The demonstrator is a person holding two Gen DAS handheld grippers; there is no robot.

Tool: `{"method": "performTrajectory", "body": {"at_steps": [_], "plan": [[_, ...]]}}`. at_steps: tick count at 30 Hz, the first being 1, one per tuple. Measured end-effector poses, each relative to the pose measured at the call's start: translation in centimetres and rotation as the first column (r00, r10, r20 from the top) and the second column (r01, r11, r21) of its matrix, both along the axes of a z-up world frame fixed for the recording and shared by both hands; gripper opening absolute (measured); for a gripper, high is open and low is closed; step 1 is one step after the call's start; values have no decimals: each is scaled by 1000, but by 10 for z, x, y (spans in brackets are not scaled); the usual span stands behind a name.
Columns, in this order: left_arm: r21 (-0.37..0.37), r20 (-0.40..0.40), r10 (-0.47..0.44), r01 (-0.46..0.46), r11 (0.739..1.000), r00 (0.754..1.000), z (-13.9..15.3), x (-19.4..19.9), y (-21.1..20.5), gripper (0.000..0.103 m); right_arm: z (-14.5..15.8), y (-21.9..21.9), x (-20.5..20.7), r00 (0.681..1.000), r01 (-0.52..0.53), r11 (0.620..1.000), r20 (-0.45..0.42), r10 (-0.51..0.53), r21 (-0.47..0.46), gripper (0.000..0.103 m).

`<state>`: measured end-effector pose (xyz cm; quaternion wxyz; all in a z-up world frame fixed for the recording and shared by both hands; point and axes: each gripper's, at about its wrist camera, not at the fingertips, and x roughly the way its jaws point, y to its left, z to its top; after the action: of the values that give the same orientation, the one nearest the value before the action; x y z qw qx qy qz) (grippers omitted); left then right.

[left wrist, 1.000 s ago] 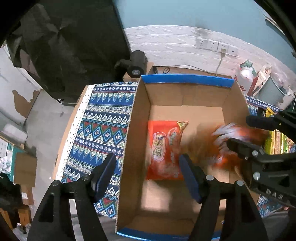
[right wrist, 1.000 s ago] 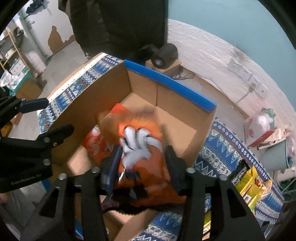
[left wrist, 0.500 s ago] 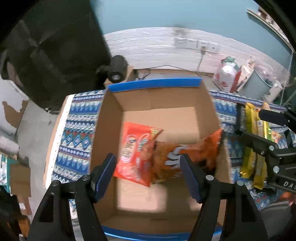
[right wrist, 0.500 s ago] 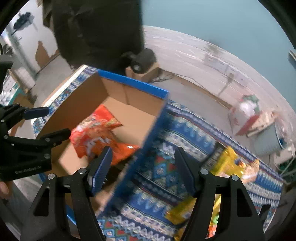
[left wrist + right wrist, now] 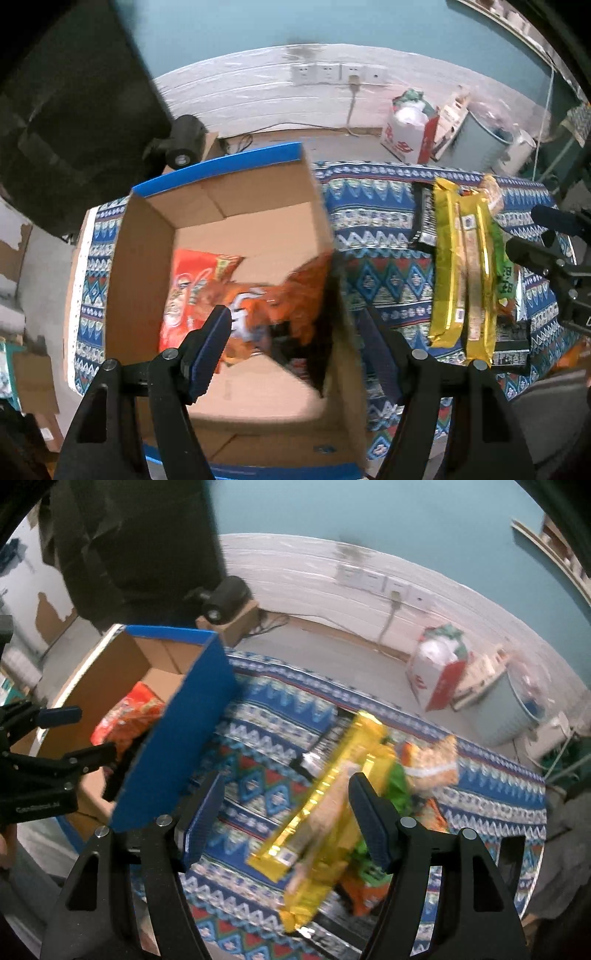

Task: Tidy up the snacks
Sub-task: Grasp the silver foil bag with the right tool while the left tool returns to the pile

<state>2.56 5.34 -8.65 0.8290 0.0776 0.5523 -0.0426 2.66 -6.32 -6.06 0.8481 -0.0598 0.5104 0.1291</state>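
An open cardboard box (image 5: 221, 166) with blue edges stands on the left part of a patterned cloth (image 5: 376, 229). In it lie a red snack bag (image 5: 188, 288) and, partly over it, an orange snack bag (image 5: 280, 302) leaning on the right wall. My left gripper (image 5: 299, 350) hangs open above the box's right wall, holding nothing. My right gripper (image 5: 286, 819) is open to the right of the box (image 5: 177, 731), above several long yellow packets (image 5: 332, 812). They show between its fingers, but the pads do not press them. Green (image 5: 399, 786) and orange (image 5: 432, 764) packets lie beside them.
A black packet (image 5: 424, 221) lies under the yellow ones (image 5: 458, 273). On the floor behind the table are a white and red bag (image 5: 406, 133), a grey bin (image 5: 484, 147) and a black device (image 5: 183, 144) on a small carton. Dark fabric fills the back left.
My right gripper has let go of the orange bag, which now lies in the box, and has swung right to above the yellow packets. My left gripper has also shifted right, still open.
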Motion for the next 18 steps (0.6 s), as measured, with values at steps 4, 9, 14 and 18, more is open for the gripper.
{"method": "performTrajectory", "body": {"at_steps": [4,9,14,18], "plan": [[3,-14,-36,36,999,999,-4,-1,-23,73,-4,-25,-5,999,37,999,-2,-37,-7,70],[-4,-38,-78,78,997,996,-10,-1,-52,73,-15,-58,-15,996,83,996,-12,-83,-18,70],[-17,-65,-123,122,992,990,-16,-4,-82,73,-24,-87,-24,992,123,992,-26,-124,-22,70],[-7,-73,-155,155,988,985,-21,-6,-103,73,-31,-110,-29,987,154,988,-36,-154,-25,70]]}}
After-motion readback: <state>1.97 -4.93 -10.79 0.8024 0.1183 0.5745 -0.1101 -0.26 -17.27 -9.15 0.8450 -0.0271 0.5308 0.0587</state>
